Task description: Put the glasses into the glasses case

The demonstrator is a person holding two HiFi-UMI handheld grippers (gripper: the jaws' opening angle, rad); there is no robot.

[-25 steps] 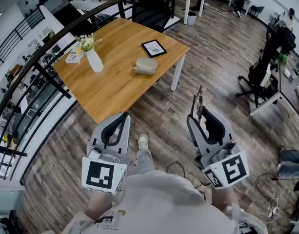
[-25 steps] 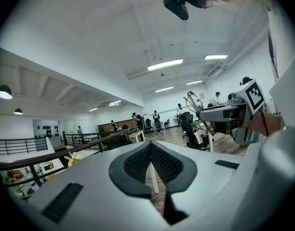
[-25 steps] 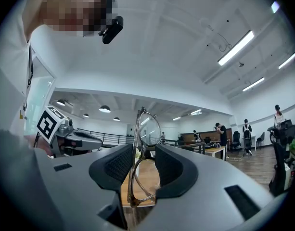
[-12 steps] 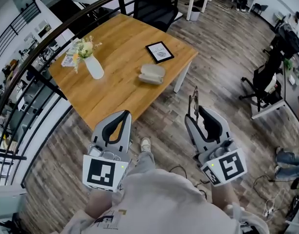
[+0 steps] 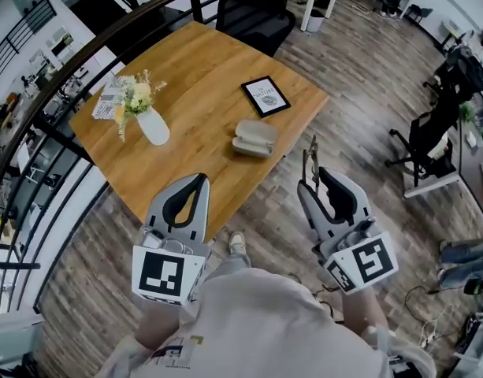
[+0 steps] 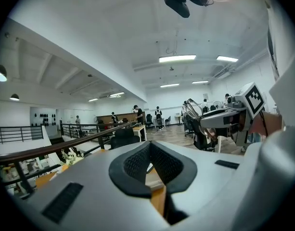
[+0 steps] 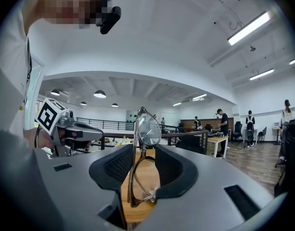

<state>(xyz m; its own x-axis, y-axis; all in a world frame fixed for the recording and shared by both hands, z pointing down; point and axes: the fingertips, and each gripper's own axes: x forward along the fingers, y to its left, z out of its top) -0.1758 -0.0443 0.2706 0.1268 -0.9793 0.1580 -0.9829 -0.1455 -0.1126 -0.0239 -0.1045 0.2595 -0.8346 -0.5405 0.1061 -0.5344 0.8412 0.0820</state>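
Glasses [image 7: 143, 153] gripped; case [image 5: 254, 138] unreached on tabletop [image 5: 186, 77].
The right hand-held gripper [image 7: 144, 147] clamps the folded glasses upright and edge-on, likely so they drop straight into the case, which lies apparently open near the tabletop edge, well apart. The left hand-held gripper [image 6: 149, 146] is closed and empty, probably kept free to steady the case. Card [image 5: 265, 95] print is illegible; marker cubes [image 5: 161, 272] show patterns only.
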